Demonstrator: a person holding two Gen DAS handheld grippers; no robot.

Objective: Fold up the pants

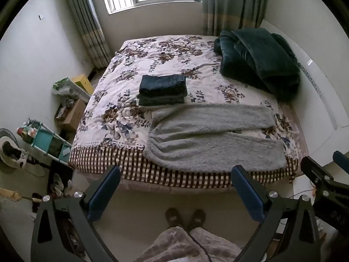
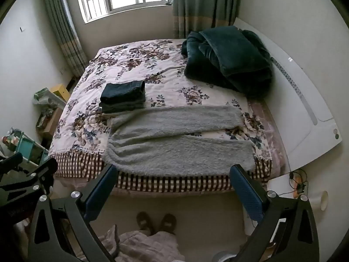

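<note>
Grey fuzzy pants (image 1: 209, 139) lie spread flat on the near part of the bed (image 1: 130, 69), waist to the left, both legs running to the right; they also show in the right wrist view (image 2: 174, 139). My left gripper (image 1: 175, 174) is open and empty, held back from the bed's near edge above the floor. My right gripper (image 2: 173, 174) is open and empty too, also short of the bed's edge. The right gripper's body shows at the right edge of the left wrist view (image 1: 322, 183).
A stack of folded dark clothes (image 1: 162, 89) sits mid-bed behind the pants. A dark green blanket (image 1: 257, 59) is heaped at the far right. Shelves and boxes (image 1: 65, 113) stand left of the bed. A white headboard (image 2: 305, 109) runs along the right. The person's feet (image 1: 185, 217) are on the floor.
</note>
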